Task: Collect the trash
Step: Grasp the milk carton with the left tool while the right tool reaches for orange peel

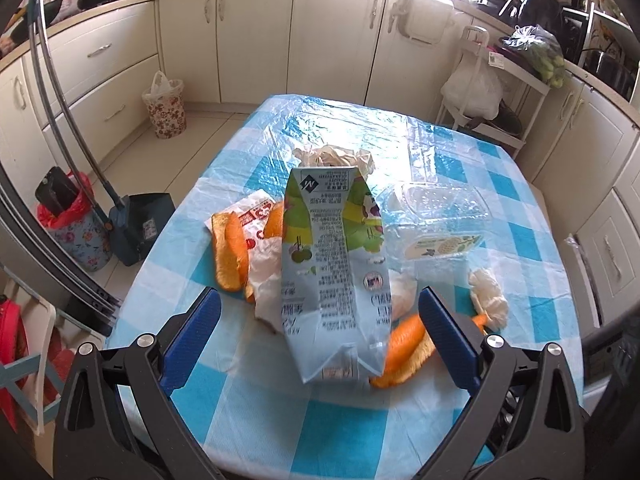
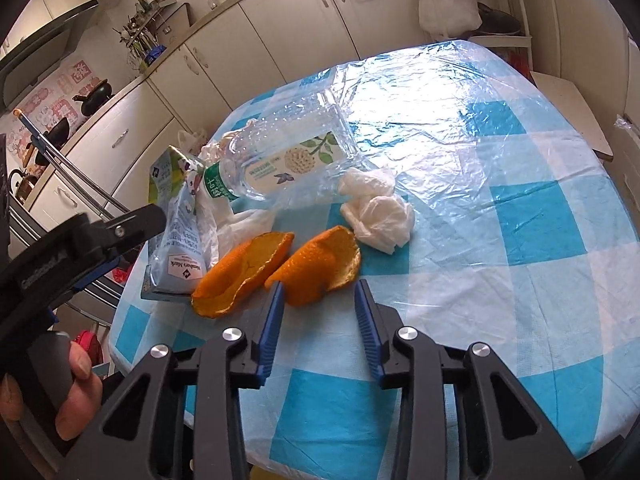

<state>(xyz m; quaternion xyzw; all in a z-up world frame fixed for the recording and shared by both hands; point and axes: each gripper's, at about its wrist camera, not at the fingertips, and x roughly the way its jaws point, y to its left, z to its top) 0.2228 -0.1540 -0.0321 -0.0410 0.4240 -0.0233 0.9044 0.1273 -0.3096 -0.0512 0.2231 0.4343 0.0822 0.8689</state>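
Carton (image 1: 334,276) lies between the open left claw (image 1: 320,316) fingers

Carton (image 1: 332,264): printed coated card, slight sheen, creased and dented; between the left jaws.
Orange peel (image 2: 316,264): rough, pitted rind, matt pith inside; just ahead of the right jaws.
Bottle (image 2: 288,160): clear thin plastic, glossy, crumpled, with a smooth printed label; beyond the right jaws.
Tissue (image 2: 380,216): soft white paper, matt, wrinkled; ahead and right of the right jaws.
Wrapper (image 1: 256,220): thin printed paper or film, crinkled; left of the left jaws.
Bench cover (image 2: 500,152): checked cloth-like sheet under glossy, wrinkled clear film.
Left gripper (image 1: 320,316): matt black plastic, ribbed blue pads, bright metal bolts.
Right gripper (image 2: 319,296): same matt black plastic, ribbed blue pads.
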